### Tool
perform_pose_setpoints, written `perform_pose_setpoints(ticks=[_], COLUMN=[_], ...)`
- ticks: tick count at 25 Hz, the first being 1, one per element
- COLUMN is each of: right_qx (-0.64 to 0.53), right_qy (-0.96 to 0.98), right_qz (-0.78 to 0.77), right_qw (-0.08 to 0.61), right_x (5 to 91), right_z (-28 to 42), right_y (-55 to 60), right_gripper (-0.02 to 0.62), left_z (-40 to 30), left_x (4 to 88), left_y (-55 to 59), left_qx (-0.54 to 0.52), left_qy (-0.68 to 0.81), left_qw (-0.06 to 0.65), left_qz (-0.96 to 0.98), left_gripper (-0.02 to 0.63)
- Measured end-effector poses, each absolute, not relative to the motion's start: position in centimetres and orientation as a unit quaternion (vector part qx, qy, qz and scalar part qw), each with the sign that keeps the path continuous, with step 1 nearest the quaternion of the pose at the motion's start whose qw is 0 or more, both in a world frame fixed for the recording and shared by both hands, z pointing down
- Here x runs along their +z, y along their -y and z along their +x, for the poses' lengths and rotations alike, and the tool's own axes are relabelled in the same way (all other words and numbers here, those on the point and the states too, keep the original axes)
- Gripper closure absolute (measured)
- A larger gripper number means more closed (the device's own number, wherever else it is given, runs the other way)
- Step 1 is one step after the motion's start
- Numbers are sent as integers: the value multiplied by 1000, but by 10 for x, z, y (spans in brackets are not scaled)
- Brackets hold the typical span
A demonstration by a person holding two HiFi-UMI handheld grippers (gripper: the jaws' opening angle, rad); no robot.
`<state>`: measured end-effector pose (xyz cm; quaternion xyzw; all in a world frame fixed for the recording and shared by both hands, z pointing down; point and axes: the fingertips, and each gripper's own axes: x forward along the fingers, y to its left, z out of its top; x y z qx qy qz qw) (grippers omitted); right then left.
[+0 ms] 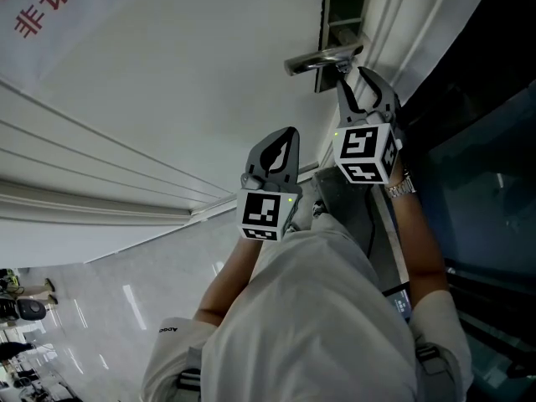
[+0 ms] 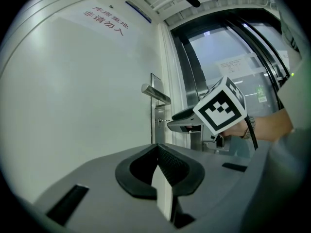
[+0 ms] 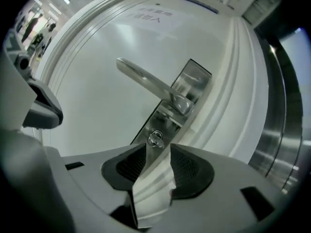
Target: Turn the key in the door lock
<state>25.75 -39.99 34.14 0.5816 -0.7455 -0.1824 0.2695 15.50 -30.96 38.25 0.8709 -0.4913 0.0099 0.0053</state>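
Observation:
A small silver key (image 3: pixel 155 139) sticks out of the cylinder in the steel lock plate (image 3: pixel 192 84) of the white door (image 1: pixel 167 82), below the lever handle (image 3: pixel 150 81). My right gripper (image 3: pixel 154 150) points at the lock with its jaws open; the key's head sits just past the gap between the tips, and the pads do not press on it. From the left gripper view the key (image 2: pixel 162 121) shows a little ahead of the right gripper (image 2: pixel 171 124). My left gripper (image 1: pixel 289 136) hangs back from the door, left of the right one, shut and holding nothing.
A sign with red lettering (image 2: pixel 104 21) is on the door above. A metal door frame and dark glass panels (image 1: pixel 469 166) run along the right. Far off, people stand on a glossy floor (image 1: pixel 25 296). The person's pale shirt (image 1: pixel 318 325) fills the lower head view.

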Motion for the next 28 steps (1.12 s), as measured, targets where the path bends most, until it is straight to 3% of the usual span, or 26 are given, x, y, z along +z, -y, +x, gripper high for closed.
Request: perform_pose_setpoints(ticks=[5, 20, 25, 28], right_qx=[-290, -371, -370, -357], right_qy=[693, 641, 634, 638], right_qz=[567, 533, 548, 561], right_qw=[336, 409, 400, 388], right_x=[340, 344, 341, 341], right_z=[252, 240, 240, 240], right_y=[404, 421, 422, 422], right_gripper=[462, 465, 571, 581], left_z=[151, 144, 145, 142], left_x=[383, 385, 385, 385], left_y=[311, 314, 314, 315], left_qx=[9, 2, 3, 2], left_qy=[494, 499, 497, 499], left_qw=[7, 18, 18, 19], left_qz=[869, 867, 868, 866], left_gripper=[598, 597, 598, 598])
